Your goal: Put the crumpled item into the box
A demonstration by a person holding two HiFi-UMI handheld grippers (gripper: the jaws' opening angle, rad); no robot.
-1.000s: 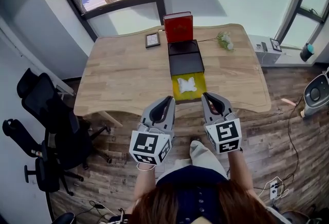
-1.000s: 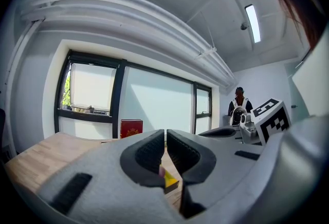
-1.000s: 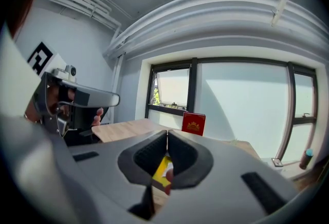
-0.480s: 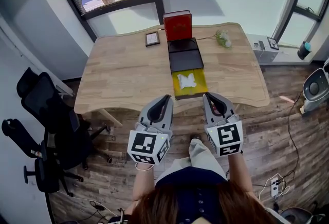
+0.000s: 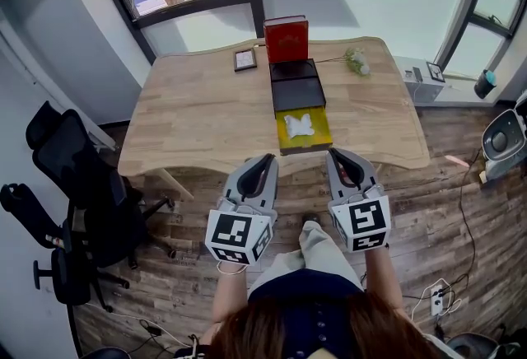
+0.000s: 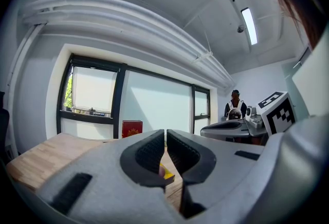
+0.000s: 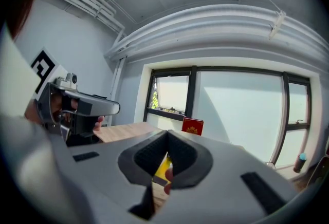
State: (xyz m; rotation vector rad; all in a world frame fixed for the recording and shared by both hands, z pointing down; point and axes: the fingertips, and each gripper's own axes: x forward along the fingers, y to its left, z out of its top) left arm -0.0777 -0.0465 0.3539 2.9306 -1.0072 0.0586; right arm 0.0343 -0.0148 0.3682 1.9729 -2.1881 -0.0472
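Crumpled white item point(image 5: 300, 125) lies in the yellow box point(image 5: 323, 137) at the near edge of the desk point(image 5: 198, 118). Just short of that edge, the left hand-held gripper point(image 5: 265, 161) and right hand-held gripper point(image 5: 337, 156) hover side by side, jaws closed on nothing.

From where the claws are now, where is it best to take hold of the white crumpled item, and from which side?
Pinch its raised, wrinkled middle, coming down from above. The white crumpled item lies low inside the yellow tray, so a sideways approach would probably hit the rim. The right claw is shut; open it first.
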